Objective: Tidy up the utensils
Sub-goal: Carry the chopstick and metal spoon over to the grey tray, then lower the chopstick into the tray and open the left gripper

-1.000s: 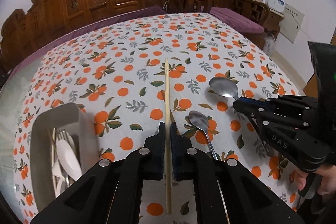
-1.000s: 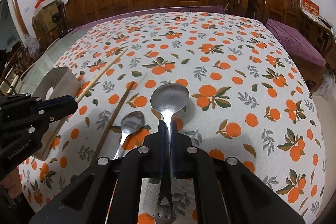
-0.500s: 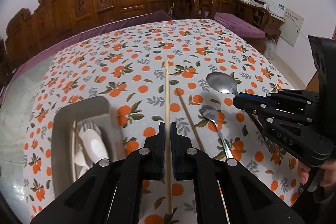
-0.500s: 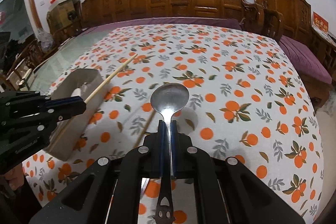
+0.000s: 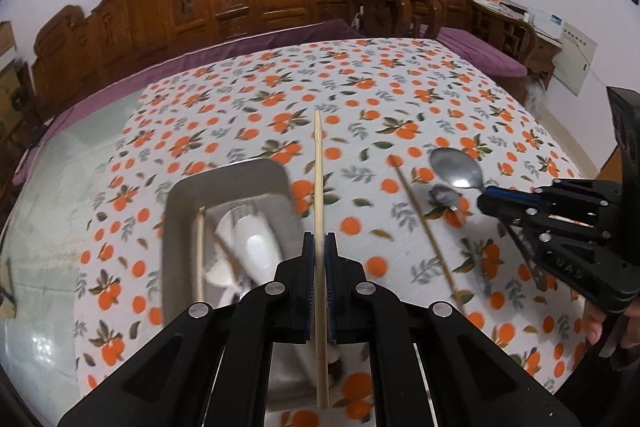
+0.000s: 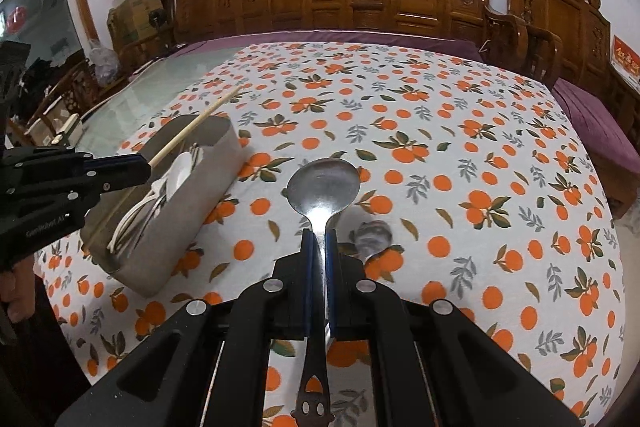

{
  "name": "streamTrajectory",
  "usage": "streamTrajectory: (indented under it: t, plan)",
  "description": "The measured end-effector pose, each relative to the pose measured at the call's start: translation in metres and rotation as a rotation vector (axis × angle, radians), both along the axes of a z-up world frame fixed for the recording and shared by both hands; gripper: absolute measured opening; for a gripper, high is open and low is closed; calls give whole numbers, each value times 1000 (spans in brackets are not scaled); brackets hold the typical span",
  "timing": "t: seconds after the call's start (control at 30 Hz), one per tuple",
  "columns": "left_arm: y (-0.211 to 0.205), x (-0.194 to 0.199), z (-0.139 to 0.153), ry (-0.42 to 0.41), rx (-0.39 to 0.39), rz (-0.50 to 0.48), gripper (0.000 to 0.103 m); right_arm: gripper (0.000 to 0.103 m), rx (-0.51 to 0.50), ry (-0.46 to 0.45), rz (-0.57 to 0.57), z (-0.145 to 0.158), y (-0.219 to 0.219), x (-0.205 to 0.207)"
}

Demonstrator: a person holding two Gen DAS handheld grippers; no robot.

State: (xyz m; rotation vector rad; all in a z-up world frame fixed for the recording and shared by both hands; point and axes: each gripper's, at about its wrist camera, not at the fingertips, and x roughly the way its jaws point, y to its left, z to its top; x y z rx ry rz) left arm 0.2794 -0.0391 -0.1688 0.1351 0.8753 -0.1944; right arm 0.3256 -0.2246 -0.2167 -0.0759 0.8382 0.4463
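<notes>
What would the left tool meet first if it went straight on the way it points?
Probably the tablecloth beyond the bin. The left tool holds a chopstick running along the bin's right wall, apparently above it; depth is unclear.

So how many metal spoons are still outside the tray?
2: large spoon clamped in the right gripper, small spoon lying on the tablecloth beside it. The tray may hide more.

Utensil tray [image 5: 224, 183] lies left of loose chopstick [image 5: 424, 223] and small spoon [image 5: 444, 195].
</notes>
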Motion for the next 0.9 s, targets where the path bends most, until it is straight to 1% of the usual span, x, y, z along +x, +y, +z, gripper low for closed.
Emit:
streamTrajectory:
  t: [0.2,0.43,0.73,0.9]
  plan:
    - [26,-2,-7,15,12,35,4,7,-4,-8,16,2,9,-6]
    - [48,6,-27,49,15,66,4,7,-9,-6,40,2,19,-8]
    - [62,12,-50,77,-13,90,4,7,-15,8,56,-4,28,-8]
    - [70,9,-50,64,-42,106,5,7,-21,17,62,-8,33,-9]
